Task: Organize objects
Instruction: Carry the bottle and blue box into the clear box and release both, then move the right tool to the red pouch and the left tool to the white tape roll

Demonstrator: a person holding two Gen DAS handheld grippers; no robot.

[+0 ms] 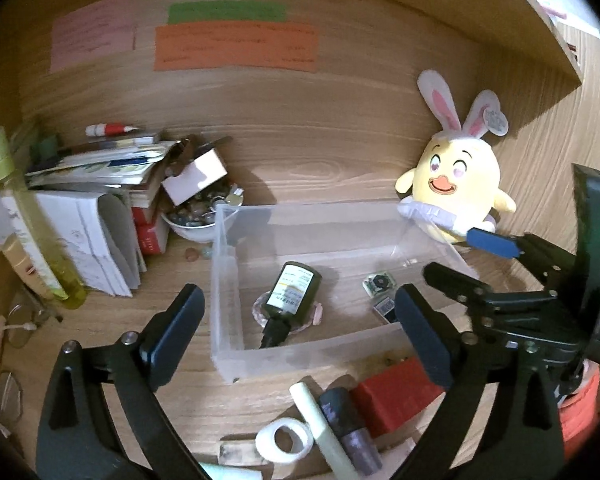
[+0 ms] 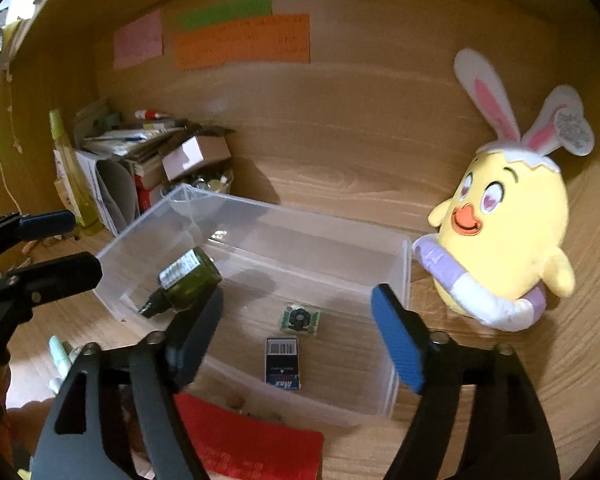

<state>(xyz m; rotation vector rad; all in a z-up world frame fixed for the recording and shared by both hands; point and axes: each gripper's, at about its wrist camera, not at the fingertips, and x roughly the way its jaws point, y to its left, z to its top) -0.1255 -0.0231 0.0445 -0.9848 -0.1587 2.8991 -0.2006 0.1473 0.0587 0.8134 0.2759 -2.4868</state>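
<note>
A clear plastic bin sits mid-desk. Inside it a dark green bottle lies on its side over a pinkish dish, beside a small green part and a little black-and-blue box. My left gripper is open above the bin's near left part, with nothing pressed between its pads. My right gripper is open over the bin's right half and holds nothing.
A yellow plush chick stands right of the bin. Stacked books, a bowl of stones and a spray bottle crowd the left. A red box, a tape roll and tubes lie in front.
</note>
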